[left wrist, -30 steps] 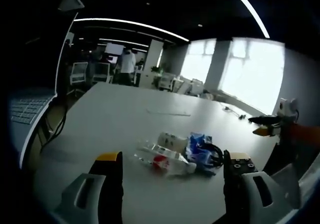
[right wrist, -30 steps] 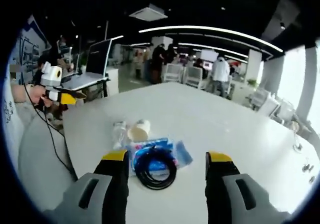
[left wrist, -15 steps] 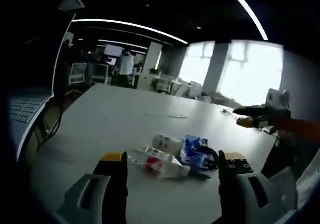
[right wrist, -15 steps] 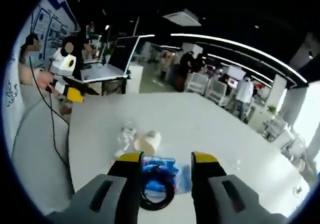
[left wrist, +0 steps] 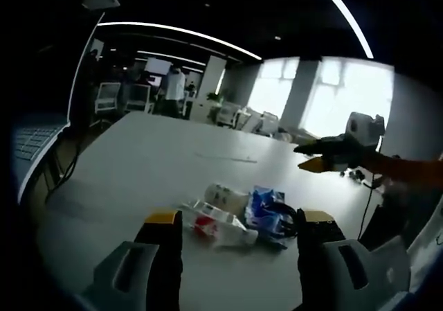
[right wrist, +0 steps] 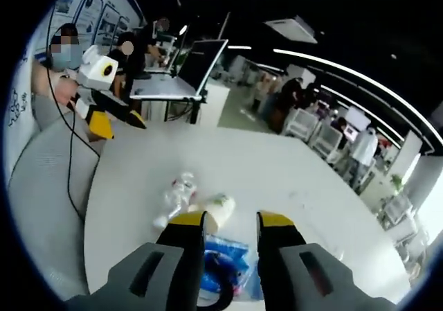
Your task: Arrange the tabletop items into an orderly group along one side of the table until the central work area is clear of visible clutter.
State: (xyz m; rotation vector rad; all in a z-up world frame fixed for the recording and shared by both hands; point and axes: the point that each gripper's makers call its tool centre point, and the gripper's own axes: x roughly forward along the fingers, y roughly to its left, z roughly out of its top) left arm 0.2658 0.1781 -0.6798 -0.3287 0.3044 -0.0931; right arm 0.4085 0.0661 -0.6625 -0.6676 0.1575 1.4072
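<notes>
red-labelled clear bottle (left wrist: 220,226); writing unreadable

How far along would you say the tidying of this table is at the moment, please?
Barely begun. Nothing looks placed yet: the clear bottle, paper cup, blue packet and black cable lie together mid-table. The right gripper, jaws narrowly apart, hangs over the cable and packet; the left gripper is open, holding nothing. Everything remains to be moved aside.

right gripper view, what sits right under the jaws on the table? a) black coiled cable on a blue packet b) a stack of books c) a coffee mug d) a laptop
a: just beyond the right gripper, whose jaws stand a narrow gap apart, a black coiled cable lies on a blue packet on the white table.
</notes>
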